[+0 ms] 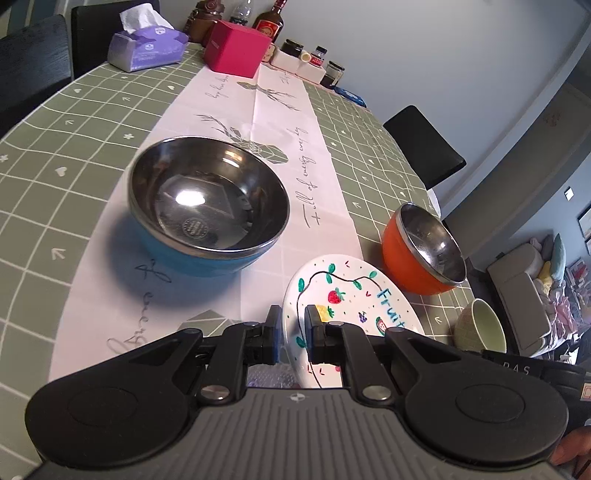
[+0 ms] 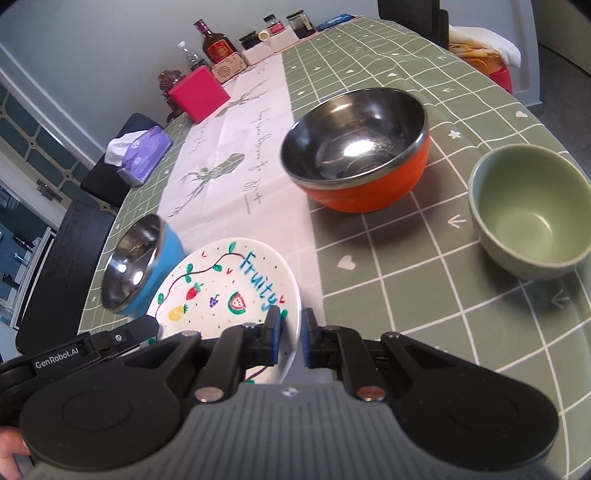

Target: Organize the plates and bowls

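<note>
A white plate painted with fruit and the word "Fruity" (image 1: 351, 295) (image 2: 225, 288) is held up by both grippers. My left gripper (image 1: 294, 325) is shut on its left rim. My right gripper (image 2: 291, 326) is shut on its right rim. A blue steel-lined bowl (image 1: 207, 206) (image 2: 140, 266) stands on the white runner left of the plate. An orange steel-lined bowl (image 1: 421, 251) (image 2: 362, 151) stands to the right. A small green ceramic bowl (image 1: 480, 326) (image 2: 528, 214) stands further right.
At the table's far end stand a pink box (image 1: 236, 46), a purple tissue pack (image 1: 147, 46), bottles (image 1: 267, 20) and small jars (image 1: 317, 59). Black chairs (image 1: 421, 147) stand at the table's sides. The table's edge curves close behind the green bowl.
</note>
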The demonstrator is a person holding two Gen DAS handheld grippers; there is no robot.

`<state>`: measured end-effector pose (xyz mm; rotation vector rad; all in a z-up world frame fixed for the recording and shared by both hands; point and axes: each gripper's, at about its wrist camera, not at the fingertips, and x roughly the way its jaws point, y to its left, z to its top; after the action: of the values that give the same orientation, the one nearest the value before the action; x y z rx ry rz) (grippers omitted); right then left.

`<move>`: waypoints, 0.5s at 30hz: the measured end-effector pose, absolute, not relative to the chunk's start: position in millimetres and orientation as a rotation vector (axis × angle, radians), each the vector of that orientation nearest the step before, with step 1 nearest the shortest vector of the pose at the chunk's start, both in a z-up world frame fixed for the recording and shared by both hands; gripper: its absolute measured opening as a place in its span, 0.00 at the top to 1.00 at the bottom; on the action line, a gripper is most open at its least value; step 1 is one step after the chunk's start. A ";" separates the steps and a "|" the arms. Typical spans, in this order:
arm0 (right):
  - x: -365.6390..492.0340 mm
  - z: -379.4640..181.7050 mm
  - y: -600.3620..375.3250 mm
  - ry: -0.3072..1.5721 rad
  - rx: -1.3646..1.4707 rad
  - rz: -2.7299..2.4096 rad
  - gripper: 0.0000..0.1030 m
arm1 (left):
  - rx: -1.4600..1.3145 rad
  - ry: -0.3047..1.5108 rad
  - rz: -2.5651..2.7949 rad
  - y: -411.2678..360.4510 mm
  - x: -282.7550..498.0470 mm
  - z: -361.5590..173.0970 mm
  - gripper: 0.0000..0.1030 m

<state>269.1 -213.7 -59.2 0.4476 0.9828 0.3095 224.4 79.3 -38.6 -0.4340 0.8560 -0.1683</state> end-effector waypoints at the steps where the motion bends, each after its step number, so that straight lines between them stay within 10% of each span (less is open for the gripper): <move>1: 265.8 -58.1 -212.3 0.980 0.447 0.314 0.91 | -0.433 0.855 -0.166 81.4 220.9 -35.7 0.87; 15: 214.4 -50.1 -182.9 0.965 0.371 0.412 0.91 | -0.452 0.898 -0.108 110.3 165.2 -31.2 0.87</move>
<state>214.4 -182.9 -50.1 0.3715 0.9647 0.4122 165.2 110.3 -31.2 -0.4521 0.8982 -0.1078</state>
